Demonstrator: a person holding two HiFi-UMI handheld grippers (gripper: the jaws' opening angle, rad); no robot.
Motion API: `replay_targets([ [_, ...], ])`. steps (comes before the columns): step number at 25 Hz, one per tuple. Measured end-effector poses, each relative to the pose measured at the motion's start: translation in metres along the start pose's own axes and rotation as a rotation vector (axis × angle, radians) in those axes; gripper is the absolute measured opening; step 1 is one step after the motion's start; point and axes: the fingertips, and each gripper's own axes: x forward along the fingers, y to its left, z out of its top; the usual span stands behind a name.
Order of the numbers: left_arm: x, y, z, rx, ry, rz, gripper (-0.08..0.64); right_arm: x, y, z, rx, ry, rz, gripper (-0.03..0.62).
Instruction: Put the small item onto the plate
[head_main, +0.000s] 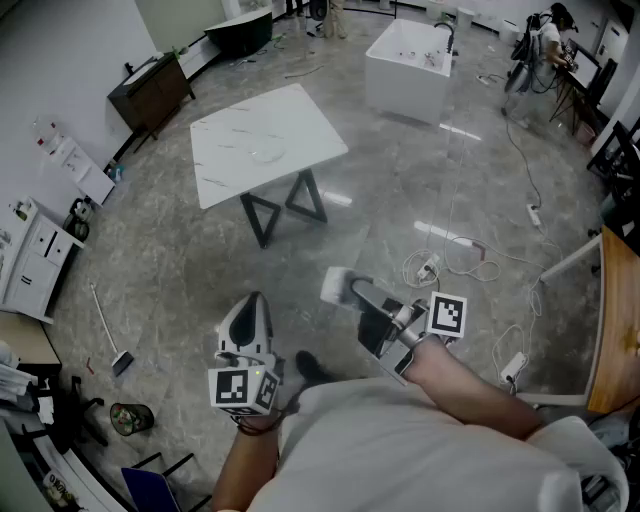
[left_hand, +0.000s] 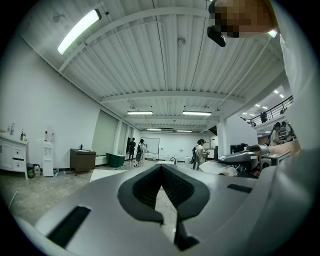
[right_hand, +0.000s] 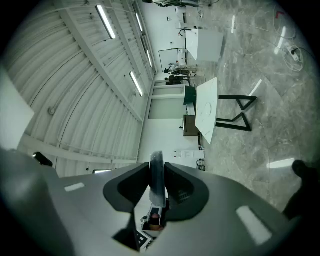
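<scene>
My right gripper (head_main: 345, 291) is shut on a flat, pale, thin item (head_main: 336, 286). In the right gripper view this item (right_hand: 156, 176) stands edge-on between the two dark pads. My left gripper (head_main: 247, 318) is low at the left, its jaws shut with nothing between them (left_hand: 161, 169). Both are held over the grey floor, well short of the white marble table (head_main: 262, 143). A faint round outline (head_main: 268, 154) lies on the tabletop, perhaps a clear plate. The same table (right_hand: 207, 111) shows far off in the right gripper view.
A white tub (head_main: 410, 68) stands beyond the table, a dark cabinet (head_main: 152, 90) by the left wall. Cables and a power strip (head_main: 452, 262) trail on the floor at the right. A wooden table edge (head_main: 612, 330) is at the far right. People stand far off (left_hand: 199, 151).
</scene>
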Motion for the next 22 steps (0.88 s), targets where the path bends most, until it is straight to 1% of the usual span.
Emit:
replay_targets([
  [7, -0.001, 0.004, 0.006, 0.005, 0.005, 0.005, 0.006, 0.005, -0.001, -0.005, 0.002, 0.004, -0.003, 0.091],
  [12, 0.002, 0.02, 0.004, -0.001, 0.01, 0.008, 0.006, 0.017, -0.009, -0.005, 0.018, -0.012, -0.016, 0.091],
  [16, 0.01, 0.033, -0.003, -0.005, 0.009, 0.007, 0.006, 0.029, -0.014, -0.001, 0.012, -0.013, -0.019, 0.091],
  [22, 0.032, 0.063, 0.0, -0.007, 0.01, 0.005, 0.006, 0.065, -0.026, 0.006, 0.001, -0.006, -0.032, 0.091],
])
